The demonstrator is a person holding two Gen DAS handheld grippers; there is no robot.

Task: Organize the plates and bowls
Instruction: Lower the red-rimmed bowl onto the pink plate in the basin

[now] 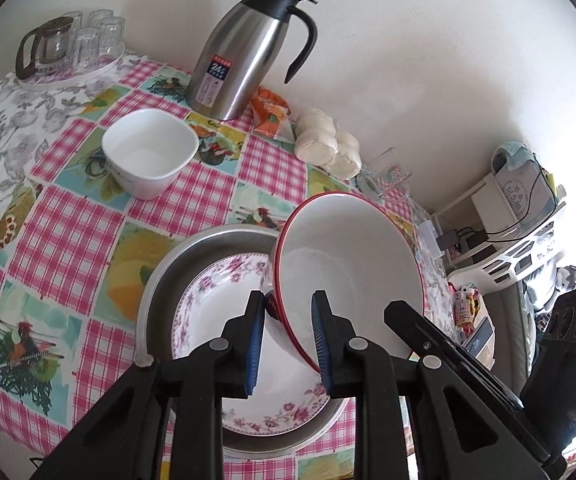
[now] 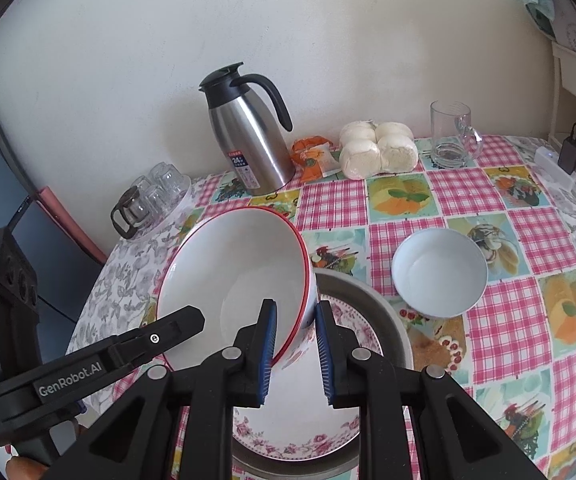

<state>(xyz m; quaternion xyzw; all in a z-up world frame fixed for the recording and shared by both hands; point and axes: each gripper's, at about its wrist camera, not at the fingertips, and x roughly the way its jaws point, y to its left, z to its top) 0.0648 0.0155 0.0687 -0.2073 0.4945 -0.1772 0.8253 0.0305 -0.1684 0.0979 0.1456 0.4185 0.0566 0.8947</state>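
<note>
Both grippers hold one red-rimmed white bowl (image 1: 348,264) by opposite sides of its rim, tilted, just above a pink-flowered plate (image 1: 208,320). That plate lies in a metal basin (image 1: 168,272). My left gripper (image 1: 290,344) is shut on the bowl's rim. My right gripper (image 2: 296,348) is shut on the same bowl (image 2: 240,268), over the flowered plate (image 2: 308,420) and basin (image 2: 388,320). A small white bowl (image 1: 150,152) stands alone on the checked tablecloth; it also shows in the right wrist view (image 2: 440,272).
A steel thermos jug (image 1: 244,48) stands by the wall, with an orange packet (image 1: 272,114) and bagged buns (image 1: 328,144) beside it. A tray of glasses and a small teapot (image 1: 68,48) is at the far corner. A glass mug (image 2: 452,136) stands near the buns.
</note>
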